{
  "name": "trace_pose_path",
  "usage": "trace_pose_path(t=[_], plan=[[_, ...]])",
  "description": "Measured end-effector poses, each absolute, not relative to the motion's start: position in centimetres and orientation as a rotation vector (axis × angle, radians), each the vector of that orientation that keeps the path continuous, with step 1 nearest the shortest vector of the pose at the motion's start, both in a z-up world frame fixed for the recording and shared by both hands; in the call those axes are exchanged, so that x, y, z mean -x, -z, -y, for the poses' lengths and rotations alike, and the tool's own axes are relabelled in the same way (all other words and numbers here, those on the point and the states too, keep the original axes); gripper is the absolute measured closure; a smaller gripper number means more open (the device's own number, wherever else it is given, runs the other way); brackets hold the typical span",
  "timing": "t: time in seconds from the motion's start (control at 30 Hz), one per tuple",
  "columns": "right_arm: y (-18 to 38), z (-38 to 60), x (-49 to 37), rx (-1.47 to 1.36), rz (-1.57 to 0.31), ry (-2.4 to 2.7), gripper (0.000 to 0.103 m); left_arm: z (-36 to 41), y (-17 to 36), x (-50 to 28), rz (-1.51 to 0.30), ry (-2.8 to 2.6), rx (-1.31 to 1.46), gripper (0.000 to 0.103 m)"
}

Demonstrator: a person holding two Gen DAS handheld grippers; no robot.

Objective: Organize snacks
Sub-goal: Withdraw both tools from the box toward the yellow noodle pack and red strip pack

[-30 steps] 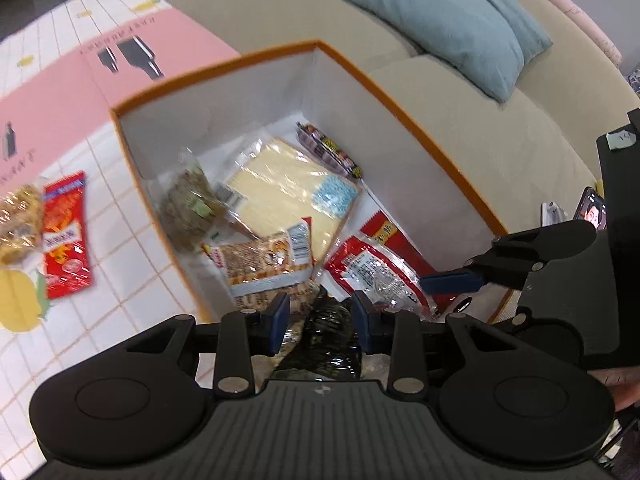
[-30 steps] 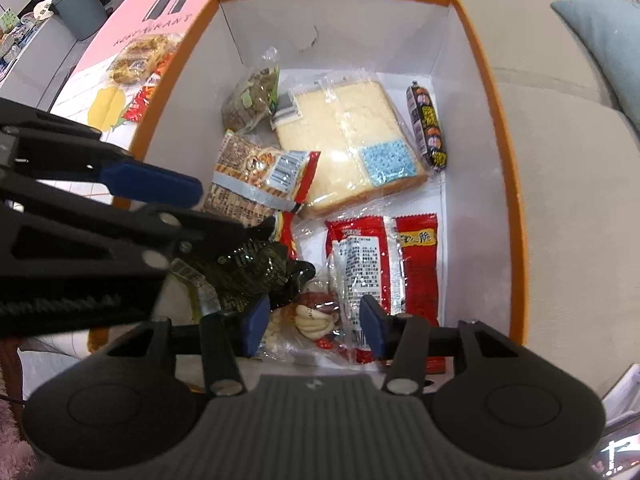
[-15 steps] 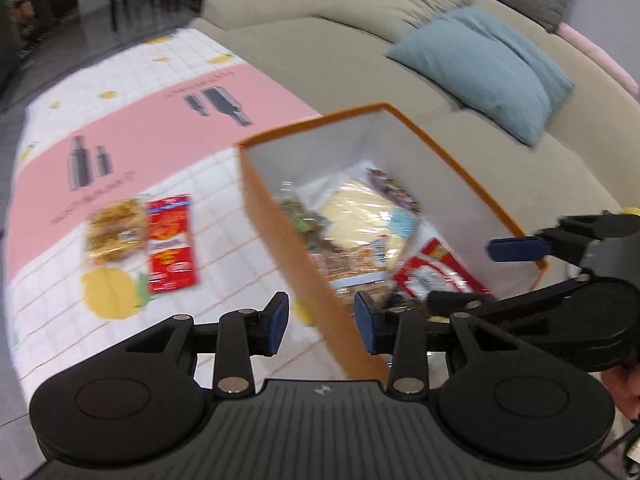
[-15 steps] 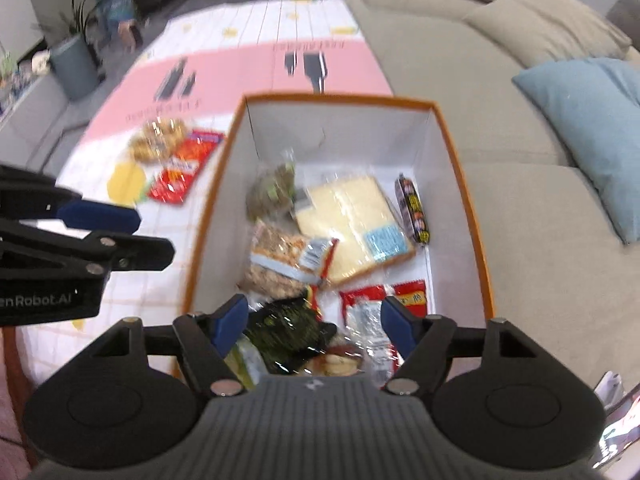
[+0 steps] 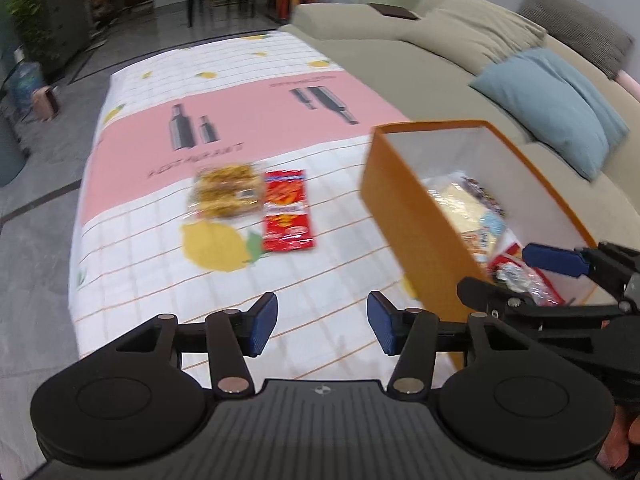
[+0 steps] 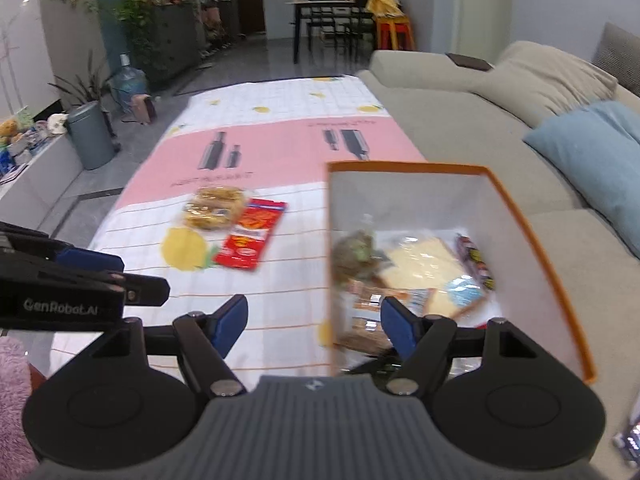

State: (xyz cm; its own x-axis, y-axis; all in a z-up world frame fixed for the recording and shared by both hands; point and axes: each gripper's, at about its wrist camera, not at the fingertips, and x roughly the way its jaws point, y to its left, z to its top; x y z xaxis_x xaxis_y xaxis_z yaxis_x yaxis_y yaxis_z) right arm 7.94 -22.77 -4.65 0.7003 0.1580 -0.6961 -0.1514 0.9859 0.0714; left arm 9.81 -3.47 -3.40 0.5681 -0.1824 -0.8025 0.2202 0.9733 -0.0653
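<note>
An orange box (image 5: pixel 404 204) with white inside holds several snack packets; it shows in the right wrist view (image 6: pixel 532 224) too. On the tablecloth lie a red snack packet (image 5: pixel 287 211) (image 6: pixel 251 234) and a clear bag of golden pastries (image 5: pixel 226 195) (image 6: pixel 213 208), side by side, left of the box. My left gripper (image 5: pixel 322 328) is open and empty above the cloth, near the box's left wall. My right gripper (image 6: pixel 314 324) is open and empty, over the box's near left corner. The right gripper also shows at the right of the left wrist view (image 5: pixel 520 276).
A checked cloth with a pink band (image 5: pixel 256 120) covers the table. A beige sofa (image 5: pixel 400 52) with a blue cushion (image 5: pixel 552 100) runs along the right. A grey bin (image 6: pixel 90 136) and plants stand at the far left; a dining table with chairs (image 6: pixel 332 20) stands at the back.
Both grippers have lifted out of the box and back, tilting up toward the room. The left gripper let go of the dark packet, which stayed in the box, and both have opened wider.
</note>
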Motion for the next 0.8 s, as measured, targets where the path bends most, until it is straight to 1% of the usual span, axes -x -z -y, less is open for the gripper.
trace_pose_path(t=[0.3,0.8], plan=[[7.1,19.0,-10.0,-0.001,-0.806,-0.227,0.031,-0.2,5.3,-10.8,-0.921,0.175,-0.044,0.042],[10.7,14.6,-17.2,0.042,-0.881,-0.258,0.031,-2.6,9.2,-17.8,-0.99,0.133,-0.119,0.042]])
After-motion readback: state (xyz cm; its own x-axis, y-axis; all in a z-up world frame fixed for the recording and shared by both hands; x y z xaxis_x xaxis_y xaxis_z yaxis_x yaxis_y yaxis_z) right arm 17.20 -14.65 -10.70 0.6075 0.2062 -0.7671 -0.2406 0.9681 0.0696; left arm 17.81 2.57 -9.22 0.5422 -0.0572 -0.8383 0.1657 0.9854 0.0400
